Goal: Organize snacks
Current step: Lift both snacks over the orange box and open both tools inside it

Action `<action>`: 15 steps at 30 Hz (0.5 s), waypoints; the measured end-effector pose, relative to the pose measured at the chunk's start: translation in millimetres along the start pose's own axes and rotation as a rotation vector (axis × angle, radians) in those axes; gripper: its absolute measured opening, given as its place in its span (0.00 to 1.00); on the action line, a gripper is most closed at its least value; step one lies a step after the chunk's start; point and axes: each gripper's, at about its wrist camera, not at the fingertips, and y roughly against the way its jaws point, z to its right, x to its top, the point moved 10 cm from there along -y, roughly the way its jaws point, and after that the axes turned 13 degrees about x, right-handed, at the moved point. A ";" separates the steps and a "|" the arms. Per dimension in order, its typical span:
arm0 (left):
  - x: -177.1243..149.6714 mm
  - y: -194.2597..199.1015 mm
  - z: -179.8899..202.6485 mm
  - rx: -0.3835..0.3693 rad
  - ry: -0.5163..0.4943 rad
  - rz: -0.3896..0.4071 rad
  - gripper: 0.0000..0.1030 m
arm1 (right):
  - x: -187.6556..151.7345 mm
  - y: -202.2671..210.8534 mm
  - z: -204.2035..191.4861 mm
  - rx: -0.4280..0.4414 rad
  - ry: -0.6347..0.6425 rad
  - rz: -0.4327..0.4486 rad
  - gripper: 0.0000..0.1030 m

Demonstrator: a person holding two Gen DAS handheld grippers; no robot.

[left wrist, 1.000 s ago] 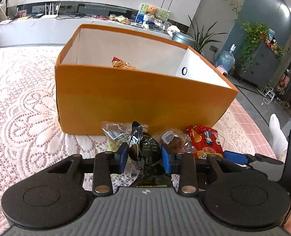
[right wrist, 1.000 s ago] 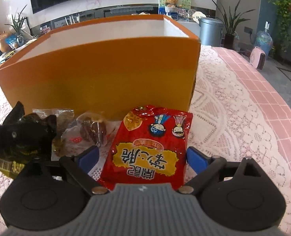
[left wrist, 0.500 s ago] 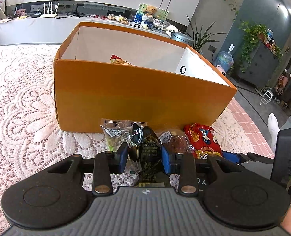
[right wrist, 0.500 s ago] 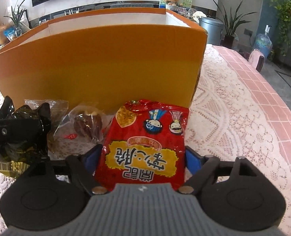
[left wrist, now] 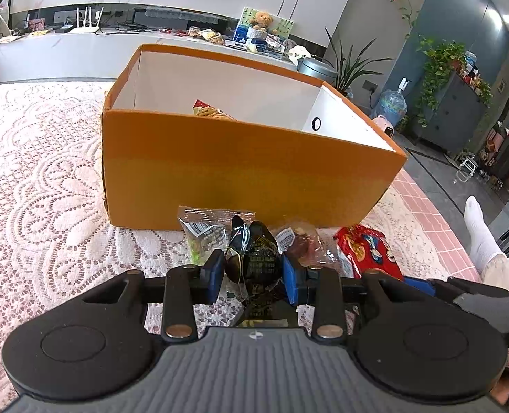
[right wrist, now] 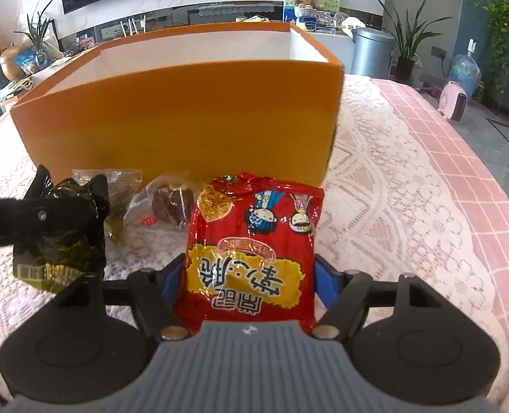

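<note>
Tablecloth (left wrist: pixel 41 186): white lace over pink check, covering the whole surface I am working on.
Box (left wrist: pixel 240 168): orange cardboard, white inside, open at the top; I see one snack pack (left wrist: pixel 210 112) already lying in it.
Red packet (right wrist: pixel 254 258): lies on the lace in front of the box, toward its right end, its printed face toward my right camera.
Right tongs (right wrist: pixel 247 275): my jaws have just been closing in, and now the blue pads (right wrist: pixel 325 275) sit against both long edges of the red packet, so I read this as grasping it.
Dark packet (left wrist: pixel 257 261): black-green wrapper, crumpled, raised off the lace in front of the box.
Left tongs (left wrist: pixel 254 272): clenched on the dark packet, blue pads pressing both its sides.
Clear packet (left wrist: pixel 208 234): greenish contents, on the lace right at the foot of the box, behind the dark packet.
Brown packet (left wrist: pixel 300 244): clear wrap with brown pieces, between the dark packet and the red packet.
</note>
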 end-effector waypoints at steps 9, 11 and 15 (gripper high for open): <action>2.8 21.0 -2.5 0.020 -0.013 0.004 0.39 | 0.8 32.3 1.4 0.036 -0.057 0.005 0.69; 4.4 24.9 -5.4 0.031 -0.010 0.003 0.39 | 1.9 41.0 -2.7 0.051 -0.059 0.018 0.69; 10.5 34.7 -10.1 0.040 -0.008 0.016 0.38 | 6.5 59.4 -11.0 0.071 -0.038 0.052 0.69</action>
